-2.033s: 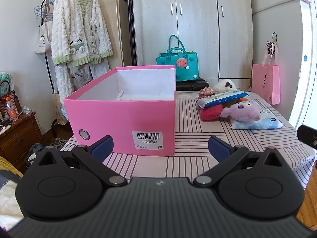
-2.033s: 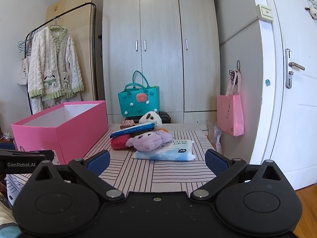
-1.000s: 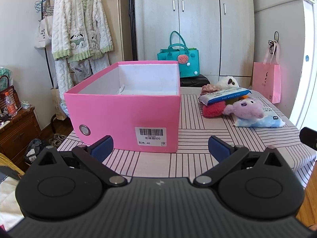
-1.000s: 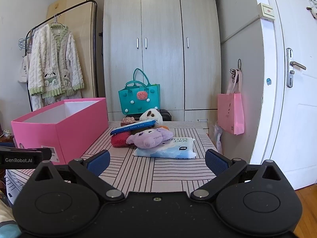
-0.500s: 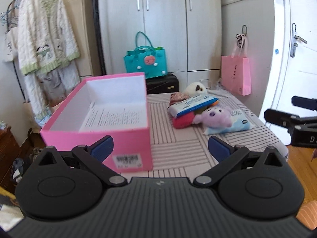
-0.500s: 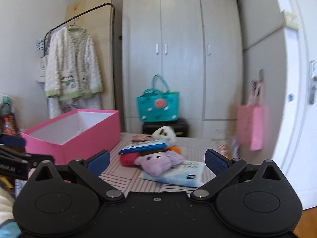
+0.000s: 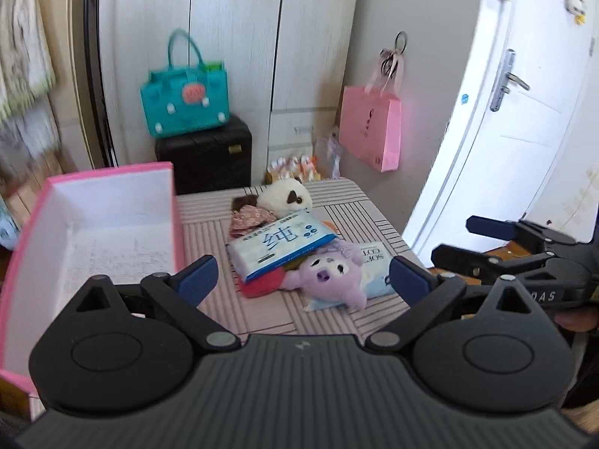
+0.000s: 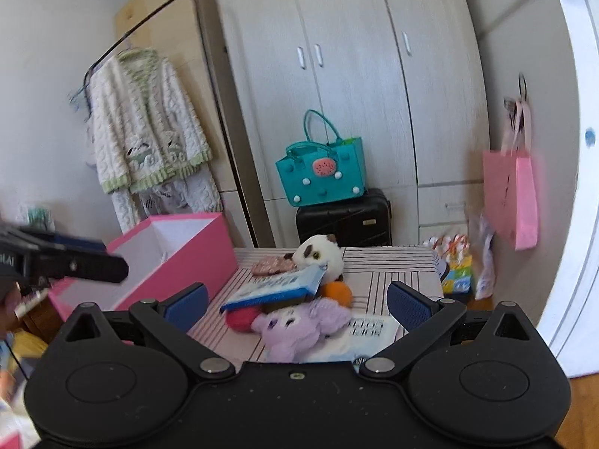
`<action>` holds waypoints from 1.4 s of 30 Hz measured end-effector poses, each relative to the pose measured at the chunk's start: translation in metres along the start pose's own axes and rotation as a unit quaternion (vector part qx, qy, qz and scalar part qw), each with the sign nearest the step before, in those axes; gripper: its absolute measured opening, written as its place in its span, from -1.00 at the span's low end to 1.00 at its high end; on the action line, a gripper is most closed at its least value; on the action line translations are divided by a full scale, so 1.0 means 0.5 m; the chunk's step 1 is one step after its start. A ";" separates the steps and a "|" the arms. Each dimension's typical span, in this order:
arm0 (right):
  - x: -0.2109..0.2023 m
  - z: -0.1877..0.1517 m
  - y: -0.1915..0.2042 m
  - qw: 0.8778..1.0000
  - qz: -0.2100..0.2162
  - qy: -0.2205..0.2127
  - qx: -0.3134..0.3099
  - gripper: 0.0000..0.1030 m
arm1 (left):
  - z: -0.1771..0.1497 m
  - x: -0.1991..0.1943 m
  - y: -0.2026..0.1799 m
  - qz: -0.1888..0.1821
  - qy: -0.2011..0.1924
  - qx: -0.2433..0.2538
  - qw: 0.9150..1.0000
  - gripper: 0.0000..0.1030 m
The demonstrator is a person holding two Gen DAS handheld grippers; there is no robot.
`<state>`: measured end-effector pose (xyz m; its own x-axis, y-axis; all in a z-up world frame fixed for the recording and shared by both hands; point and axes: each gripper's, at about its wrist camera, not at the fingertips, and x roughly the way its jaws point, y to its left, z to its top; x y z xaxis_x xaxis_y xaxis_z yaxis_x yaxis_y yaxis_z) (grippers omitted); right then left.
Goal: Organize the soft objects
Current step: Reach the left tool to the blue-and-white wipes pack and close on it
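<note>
A pile of soft things lies on the striped table (image 7: 348, 217), to the right of the open pink rectangular cardboard box (image 7: 112, 224), whose long axis runs from the near edge of the table toward the wardrobe. In the pile, a flat blue-and-white plastic tissue pack (image 7: 280, 247) lies on top, tilted, its long axis slanting from near-left to far-right in the left wrist view. Under its near end are a red plush piece (image 7: 262, 286) and a purple plush animal (image 7: 329, 280), which lies on its back with its face turned up and its head toward the near edge. The purple plush rests partly on a second, pale blue-and-white soft pack (image 7: 374, 265) lying flat. Behind the tissue pack sit a white plush animal with dark patches (image 7: 286, 194) and a small brown-pink fabric item (image 7: 251, 215); an orange ball (image 8: 337, 292) shows beside them in the right wrist view.

The left gripper (image 7: 303, 275) points down at the pile from above the near edge; its blue fingers (image 7: 196, 278) stand wide, having just closed a little, with nothing between them. The right gripper (image 8: 295, 301) points less steeply at the same pile, fingers (image 8: 408, 305) wide and empty. In the left view the right gripper reaches in from the right edge, a hand behind it.
</note>
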<state>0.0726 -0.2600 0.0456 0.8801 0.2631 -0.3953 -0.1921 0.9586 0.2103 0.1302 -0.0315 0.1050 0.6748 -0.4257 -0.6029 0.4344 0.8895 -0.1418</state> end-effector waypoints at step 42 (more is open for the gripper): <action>0.374 0.011 -0.092 0.982 0.095 0.146 0.072 -0.35 | 0.044 0.407 0.172 0.062 0.193 -0.273 0.940 -0.16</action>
<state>0.2485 -0.2557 -0.0333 0.6676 0.4761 -0.5724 -0.2584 0.8692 0.4216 0.3180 -0.0450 -0.0125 0.3880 -0.3146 -0.8663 -0.0756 0.9259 -0.3701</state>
